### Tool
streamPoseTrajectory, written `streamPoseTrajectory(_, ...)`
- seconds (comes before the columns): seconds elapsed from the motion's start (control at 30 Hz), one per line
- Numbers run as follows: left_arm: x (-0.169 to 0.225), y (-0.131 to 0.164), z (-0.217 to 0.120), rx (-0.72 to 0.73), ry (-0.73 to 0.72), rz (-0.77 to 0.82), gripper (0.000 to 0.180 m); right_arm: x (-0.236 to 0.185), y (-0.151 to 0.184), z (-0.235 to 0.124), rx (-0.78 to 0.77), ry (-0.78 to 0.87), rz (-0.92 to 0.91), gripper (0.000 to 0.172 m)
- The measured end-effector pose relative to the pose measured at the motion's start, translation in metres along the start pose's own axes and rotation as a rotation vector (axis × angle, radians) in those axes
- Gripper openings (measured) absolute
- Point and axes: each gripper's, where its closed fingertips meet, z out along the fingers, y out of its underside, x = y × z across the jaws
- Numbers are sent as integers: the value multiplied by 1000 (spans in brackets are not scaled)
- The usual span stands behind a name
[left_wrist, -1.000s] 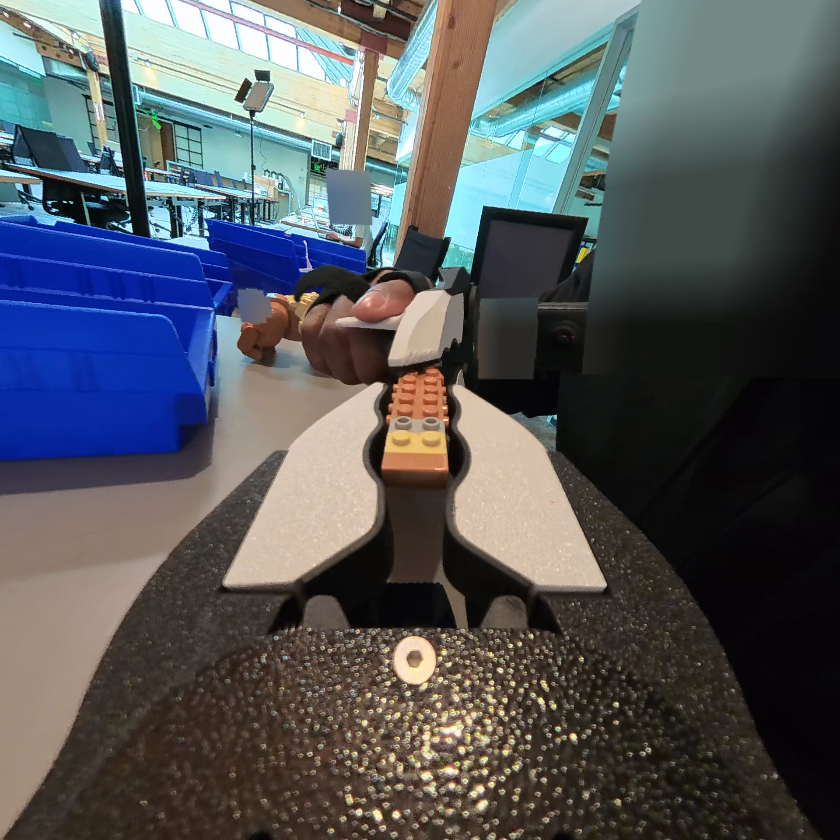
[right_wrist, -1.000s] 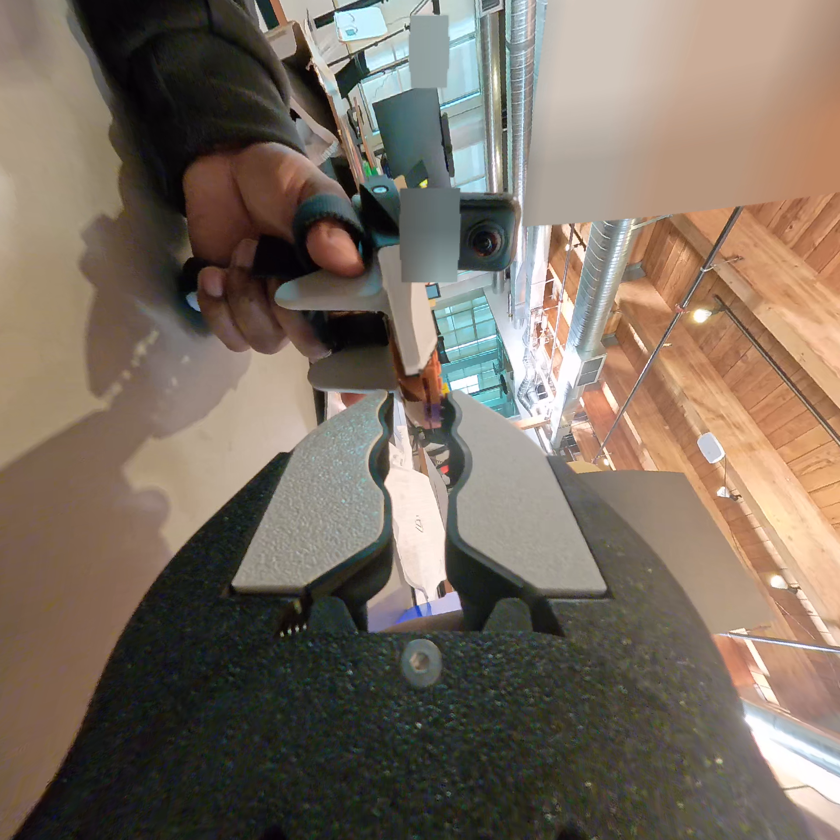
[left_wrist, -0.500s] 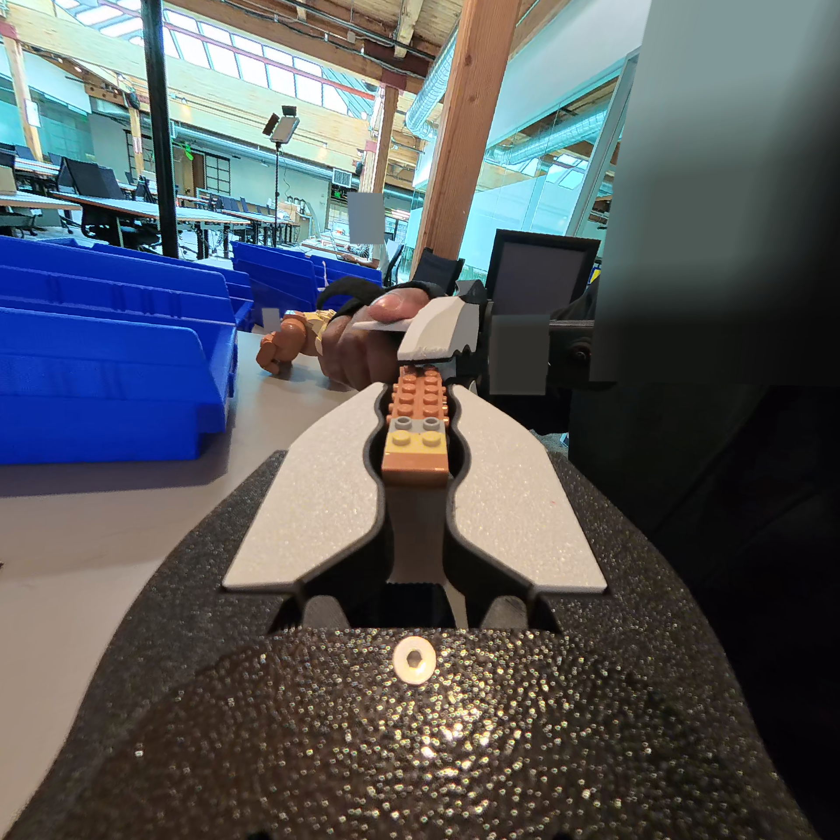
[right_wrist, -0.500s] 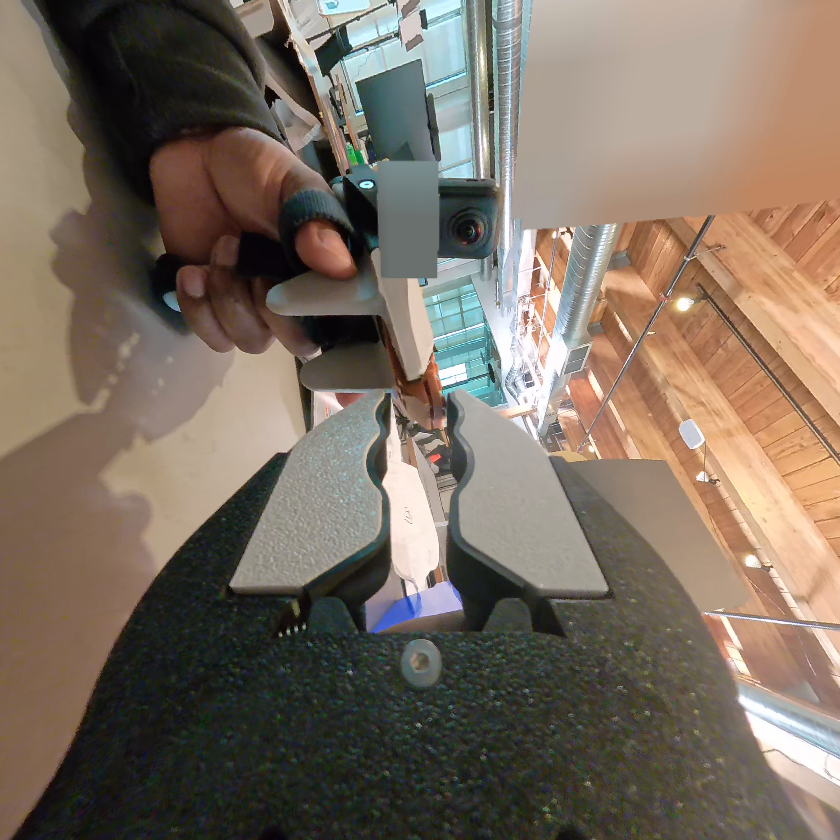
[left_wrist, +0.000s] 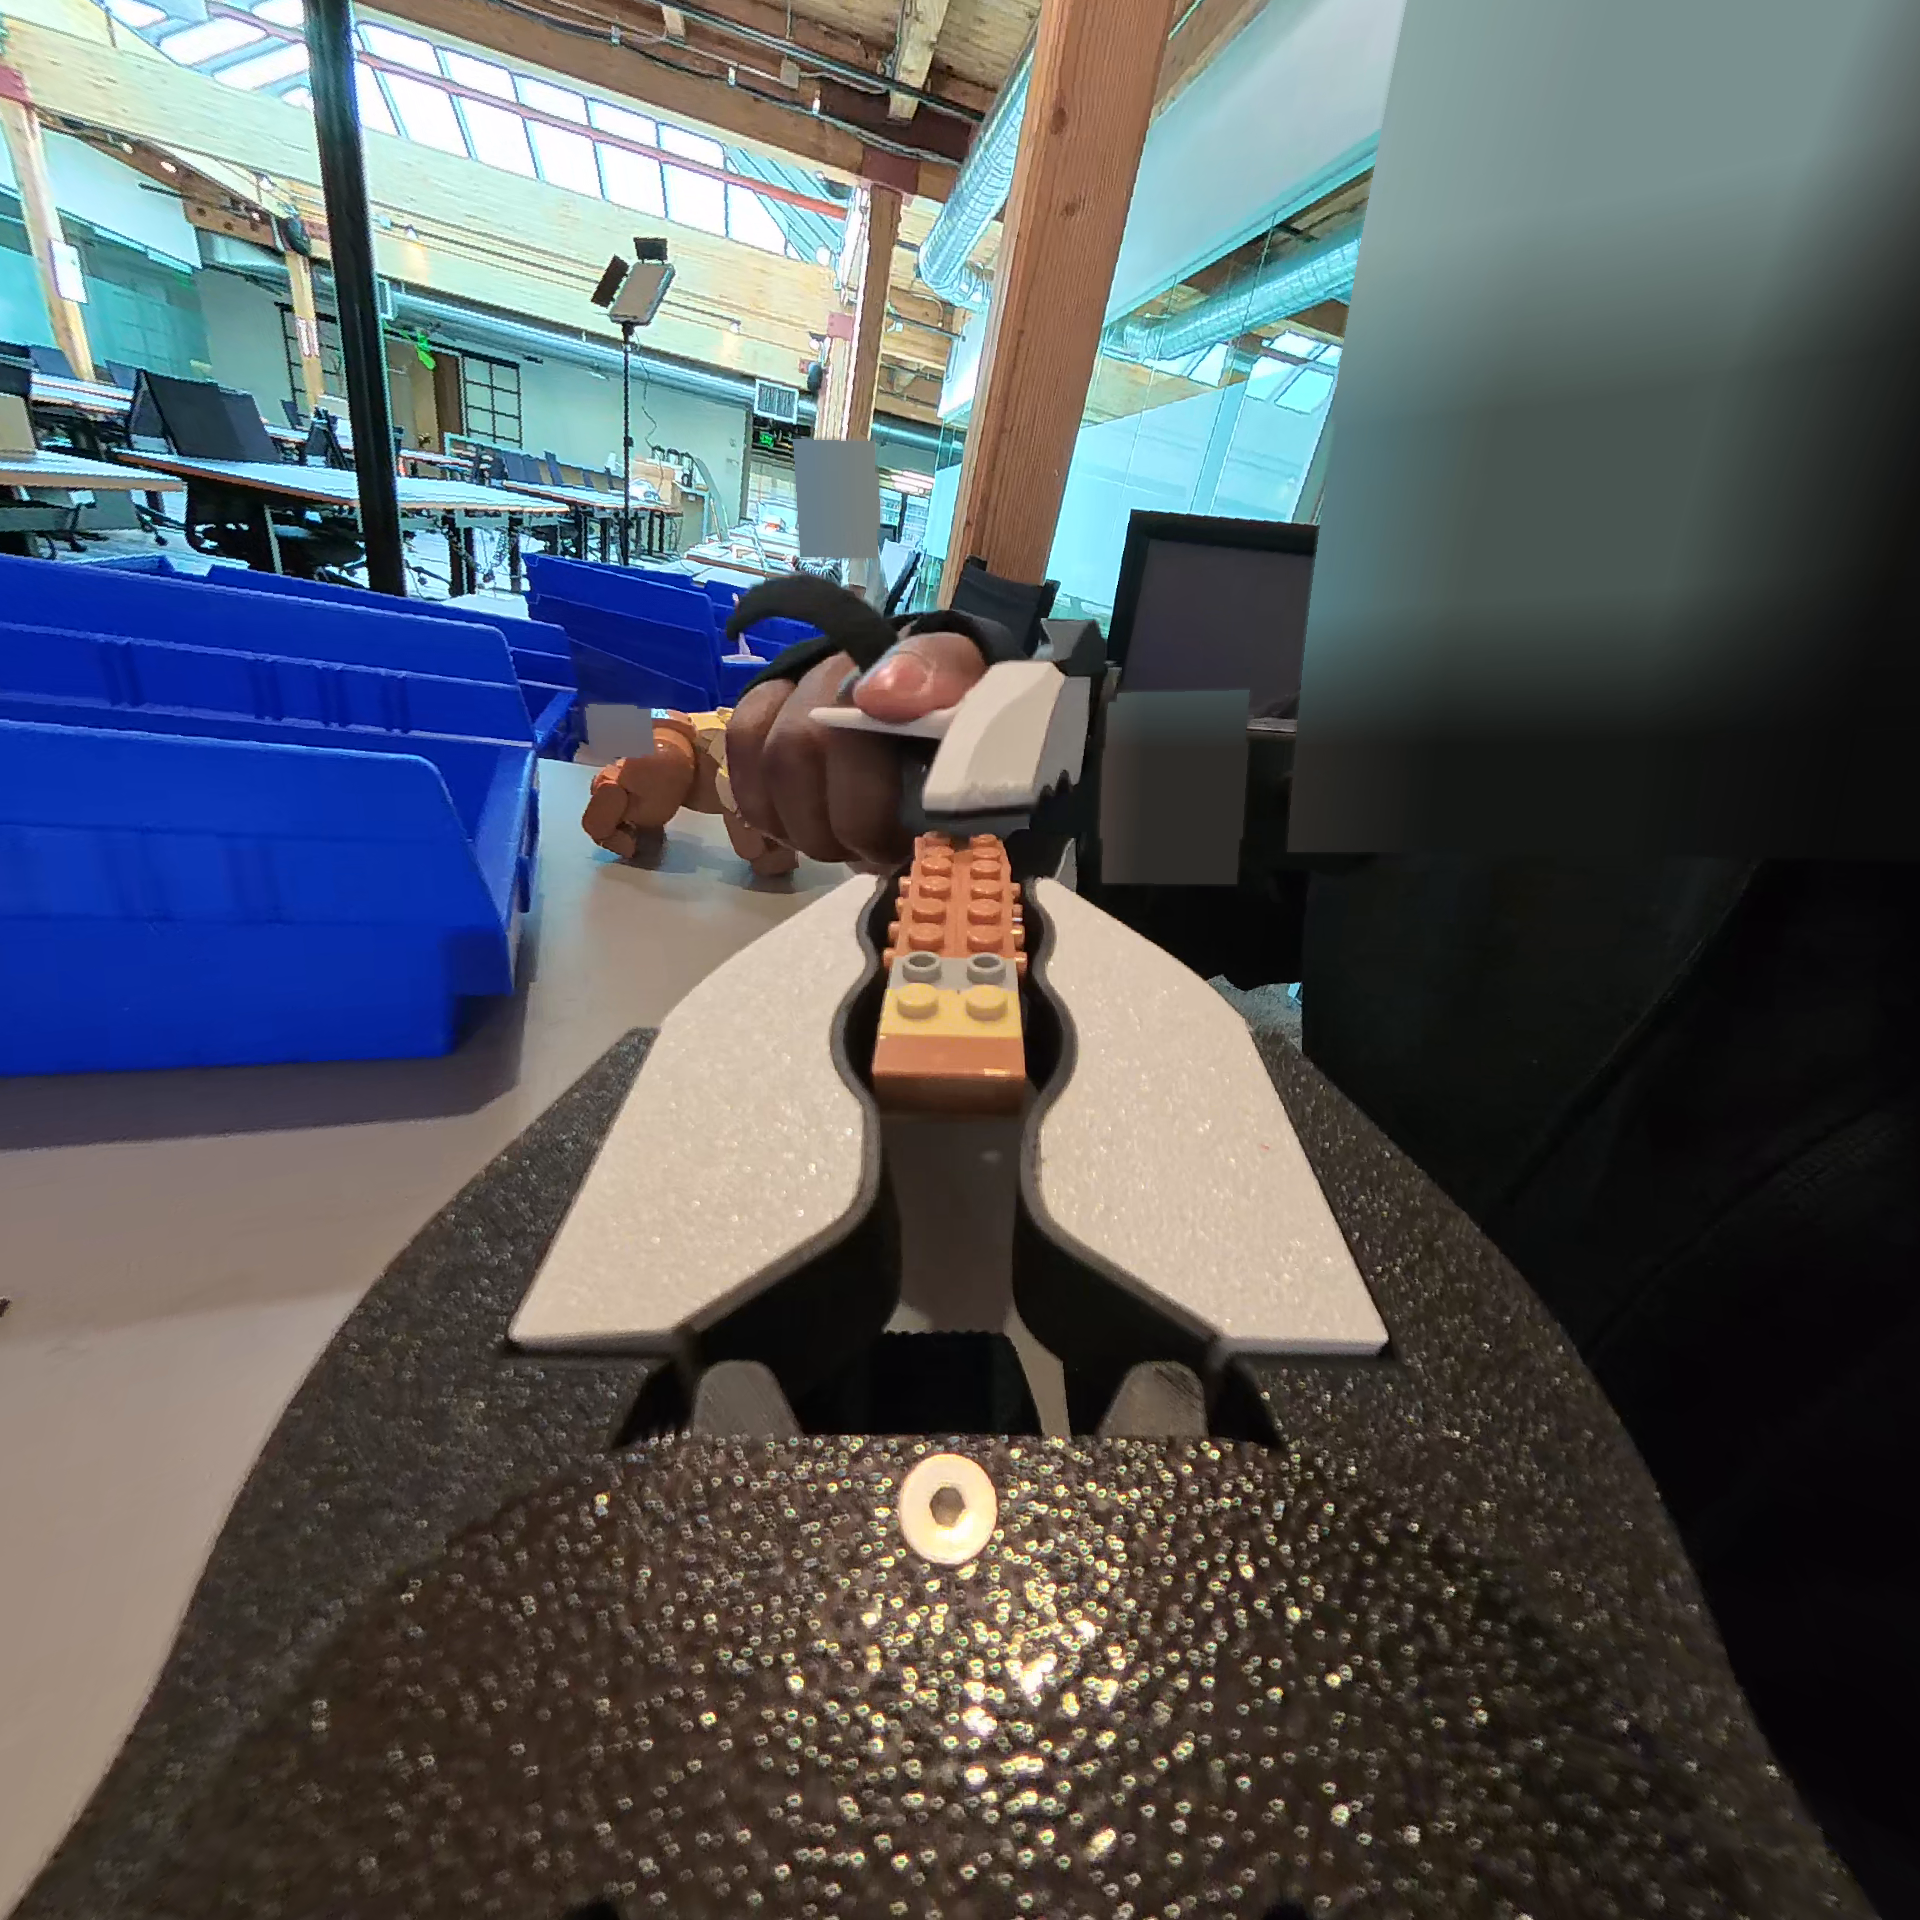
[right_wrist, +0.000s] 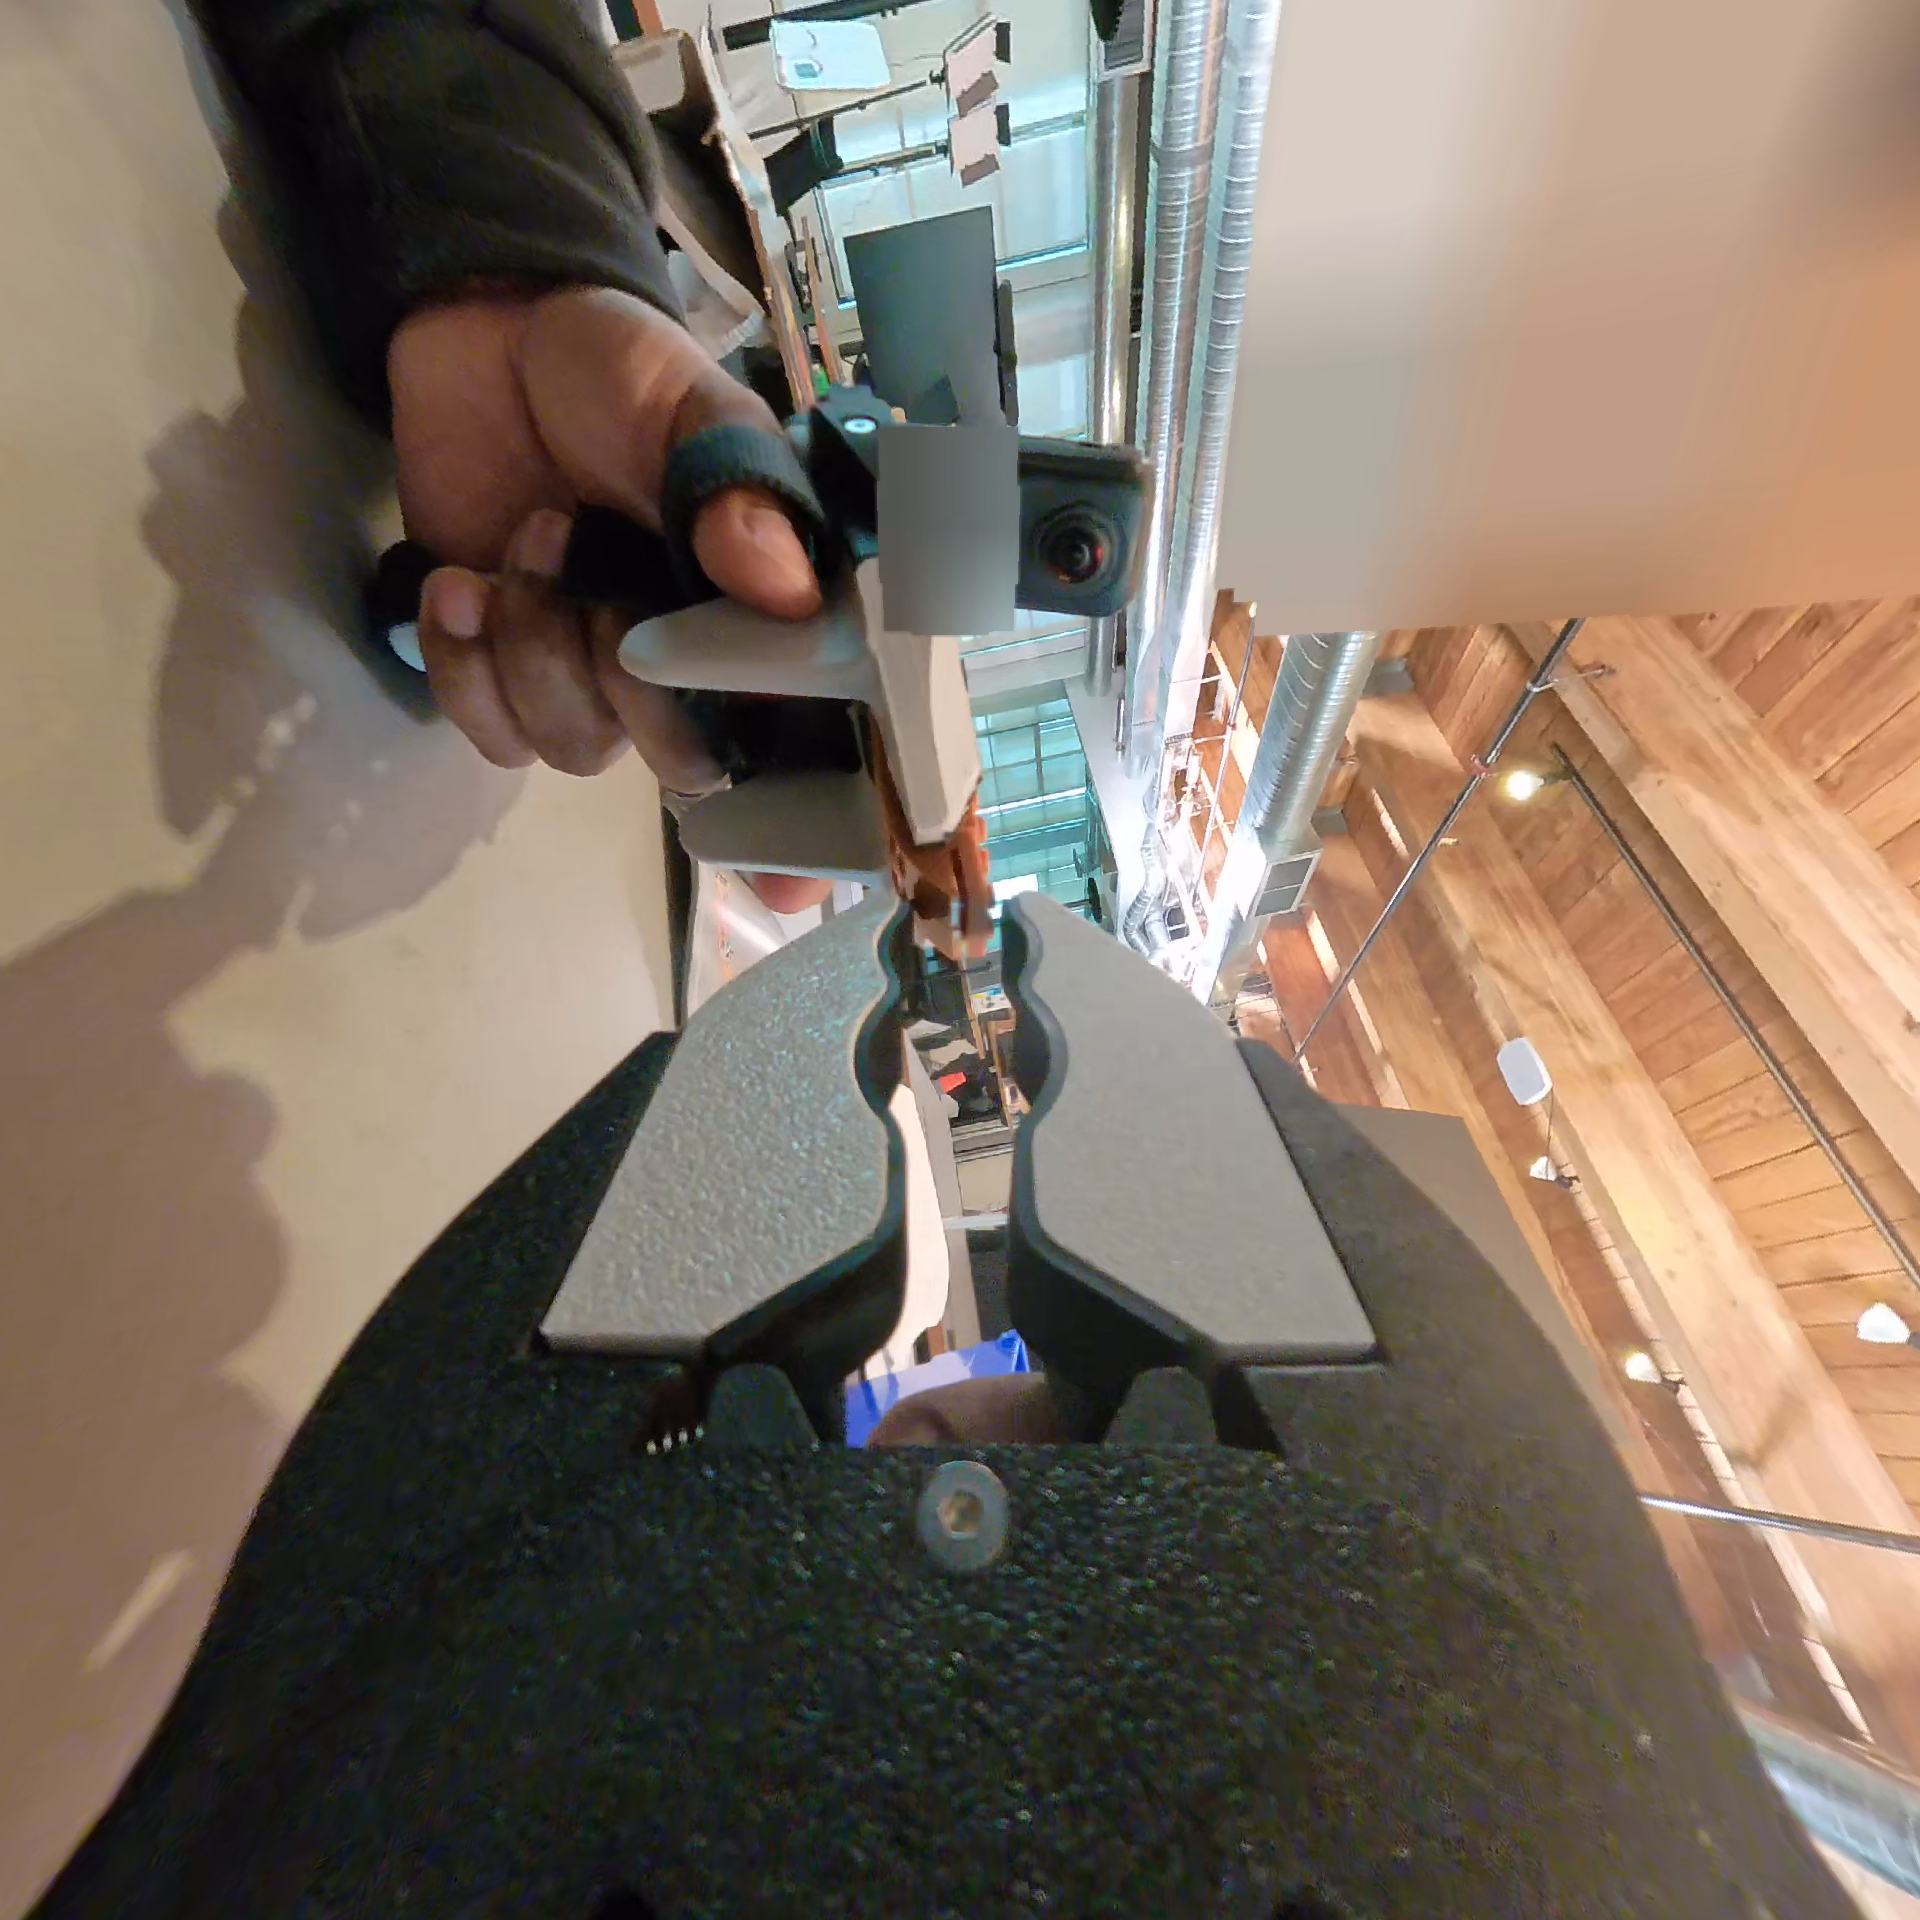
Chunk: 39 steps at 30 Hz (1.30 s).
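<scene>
My left gripper (left_wrist: 954, 902) is shut on a long orange brick assembly (left_wrist: 951, 1044) that has a small grey and a small yellow piece on its near end; both pads press its sides. The assembly sticks out forward past the fingertips. My right gripper (left_wrist: 987, 826), turned on its side and held by a hand (left_wrist: 810, 769), meets the assembly's far end. In the right wrist view my right gripper (right_wrist: 951, 920) has its fingertips closed on that orange end (right_wrist: 940, 883), facing my left gripper (right_wrist: 904, 800).
Blue bins (left_wrist: 239, 883) stand in rows on the left of the grey table (left_wrist: 156, 1299). A brown brick-built figure (left_wrist: 665, 790) lies on the table behind the hand. A dark monitor (left_wrist: 1216, 613) and a dark-clothed person are at the right. Only a small space, under 4 cm, lies between the two pairs of fingers.
The right gripper's jaws have narrowed onto the far end of the orange assembly, which now sits deeper between its tips. The left gripper keeps its hold; both have shifted slightly.
</scene>
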Motion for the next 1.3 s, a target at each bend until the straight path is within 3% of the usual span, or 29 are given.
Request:
streamPoseTrajectory(0.53, 4, 4, 3, -34, 29, 4, 21, -6, -6, -5, 21, -95, -70, 12)
streamPoseTrajectory(1.3, 6, 4, 3, -34, 62, -39, 21, -7, -7, -6, -11, -146, 6, 12)
